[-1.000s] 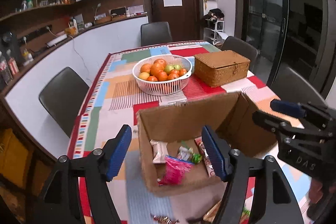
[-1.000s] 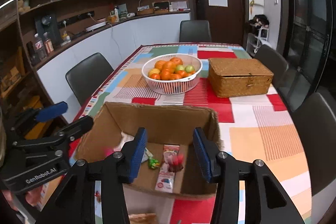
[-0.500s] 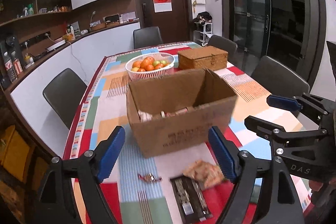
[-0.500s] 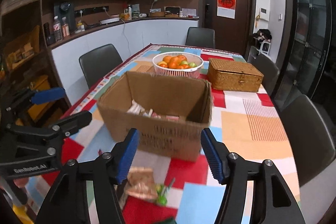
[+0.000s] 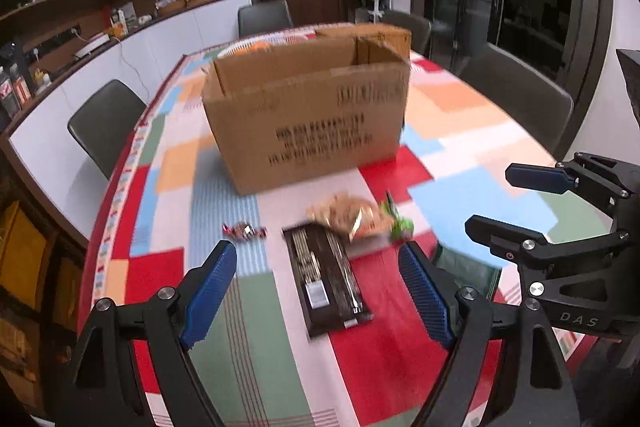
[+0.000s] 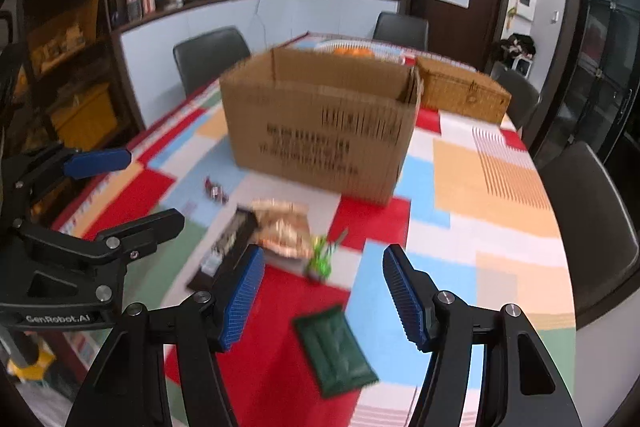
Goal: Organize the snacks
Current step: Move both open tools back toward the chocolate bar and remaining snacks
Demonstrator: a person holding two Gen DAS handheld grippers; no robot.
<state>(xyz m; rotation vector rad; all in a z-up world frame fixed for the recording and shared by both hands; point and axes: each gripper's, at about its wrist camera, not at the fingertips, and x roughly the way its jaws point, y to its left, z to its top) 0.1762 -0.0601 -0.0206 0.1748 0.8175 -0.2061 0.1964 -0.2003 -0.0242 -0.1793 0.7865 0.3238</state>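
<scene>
Left tongs (image 5: 318, 293) & right tongs (image 6: 323, 297) both spread wide, holding nothing, above snacks near cardboard box (image 5: 308, 123).

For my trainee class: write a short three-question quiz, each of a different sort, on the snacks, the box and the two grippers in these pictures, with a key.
1. True or false: the left gripper is shut on a snack.
2. Multiple choice: the dark green packet lies
A. inside the cardboard box
B. on the tablecloth below the right gripper
C. in the wicker box
3. Fill in: the long dark snack pack lies on the table in front of the ____ box.

Key: 1 false, both grippers are open and empty; 2 B; 3 cardboard.
</scene>
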